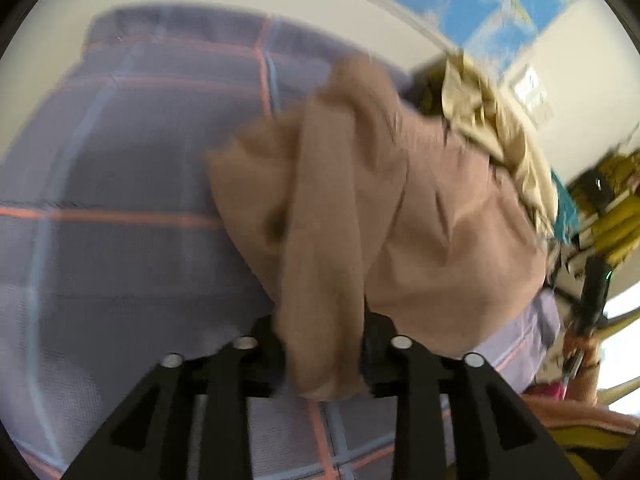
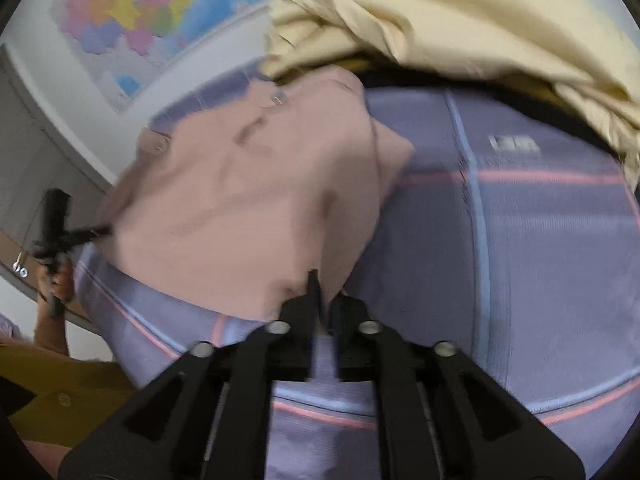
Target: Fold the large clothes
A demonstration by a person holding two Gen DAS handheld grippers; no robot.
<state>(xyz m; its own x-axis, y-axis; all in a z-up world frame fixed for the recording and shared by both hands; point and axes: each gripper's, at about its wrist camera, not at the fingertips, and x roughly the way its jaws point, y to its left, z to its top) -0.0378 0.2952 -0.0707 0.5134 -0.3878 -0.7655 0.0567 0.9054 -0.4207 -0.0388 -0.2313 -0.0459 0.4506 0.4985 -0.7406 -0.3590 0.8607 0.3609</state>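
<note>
At the bottom of the left wrist view, the left gripper [image 1: 324,360] pinches a thick bunched band of the pinkish-tan garment [image 1: 400,208], the cloth filling the gap between its two black fingers and spilling below them. In the right wrist view, the right gripper [image 2: 325,308] stands nearly closed at lower centre on the near edge of the same garment [image 2: 248,200]; motion blur makes it hard to be sure, but a thin fold appears caught between the pads.

The garment lies rumpled across a grey-violet checked cover [image 1: 120,160] with pink and blue lines, occupying the centre and right of the left view and the centre-left of the right view. No clean fold is visible yet: the cloth is creased, one flap doubled over itself. By the look of it the work is at an early stage, both corners taken up, with spreading flat and every fold left to do.

Farther back, a cream garment [image 2: 460,20] sits heaped at the upper right of the right view, seemingly waiting its turn. A coloured wall map [image 2: 140,12] fills the upper left.
</note>
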